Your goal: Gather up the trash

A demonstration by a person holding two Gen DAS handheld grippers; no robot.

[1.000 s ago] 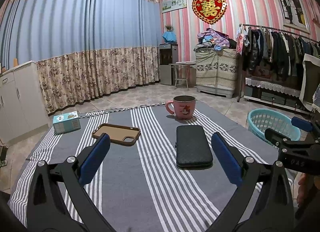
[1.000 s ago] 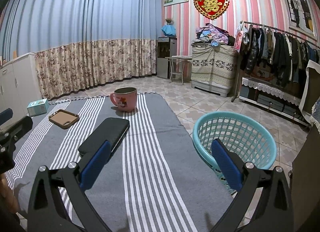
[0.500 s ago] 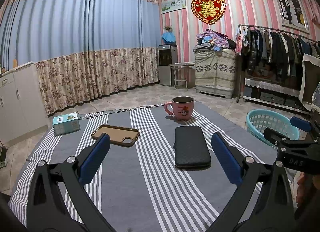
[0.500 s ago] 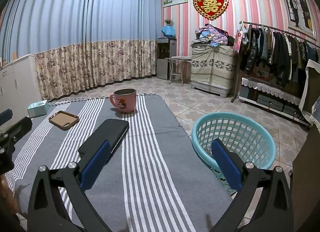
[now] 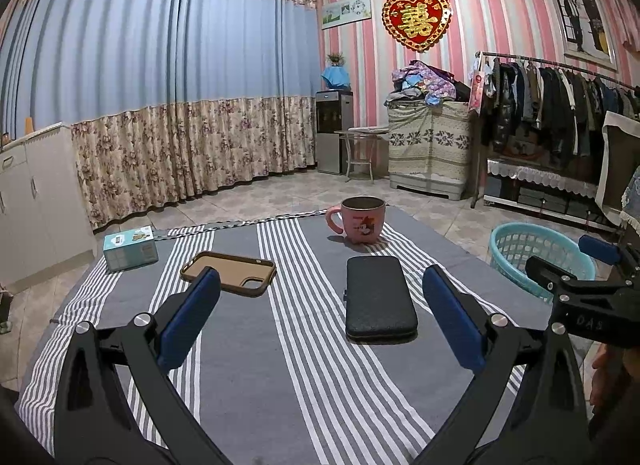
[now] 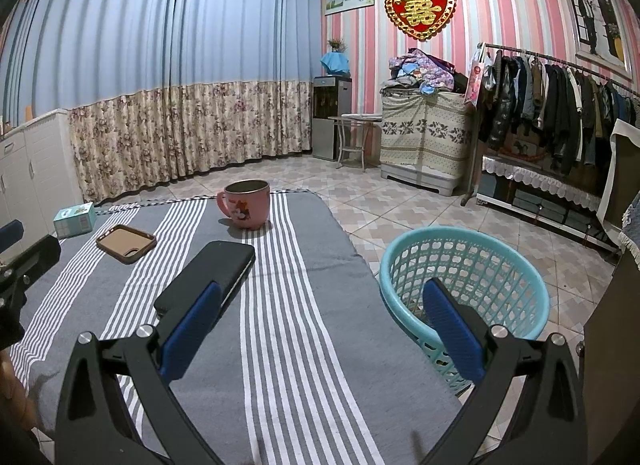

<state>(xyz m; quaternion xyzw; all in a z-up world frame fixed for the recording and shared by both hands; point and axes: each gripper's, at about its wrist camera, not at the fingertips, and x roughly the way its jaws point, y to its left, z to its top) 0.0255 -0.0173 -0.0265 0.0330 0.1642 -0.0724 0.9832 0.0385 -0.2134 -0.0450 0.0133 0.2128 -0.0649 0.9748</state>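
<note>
A table under a grey striped cloth (image 5: 248,349) carries a small teal box (image 5: 130,247), a brown phone case (image 5: 229,273), a black flat case (image 5: 379,299) and a pink mug (image 5: 362,219). A teal plastic basket (image 6: 464,285) stands on the floor off the table's right edge. My left gripper (image 5: 318,319) hovers open over the near part of the cloth, holding nothing. My right gripper (image 6: 320,329) is open too, above the table's right edge, its right finger over the basket. The right view also shows the mug (image 6: 245,204), black case (image 6: 208,279) and phone case (image 6: 126,243).
White cabinets (image 5: 36,201) stand left of the table. A clothes rack (image 6: 560,113), a covered cabinet piled with laundry (image 6: 424,137) and a water dispenser (image 5: 334,129) line the far wall. Tiled floor (image 6: 400,205) lies beyond the basket.
Both views have drifted slightly; table objects sit a little lower and nearer in the left view. Both grippers stay open and hold nothing.
</note>
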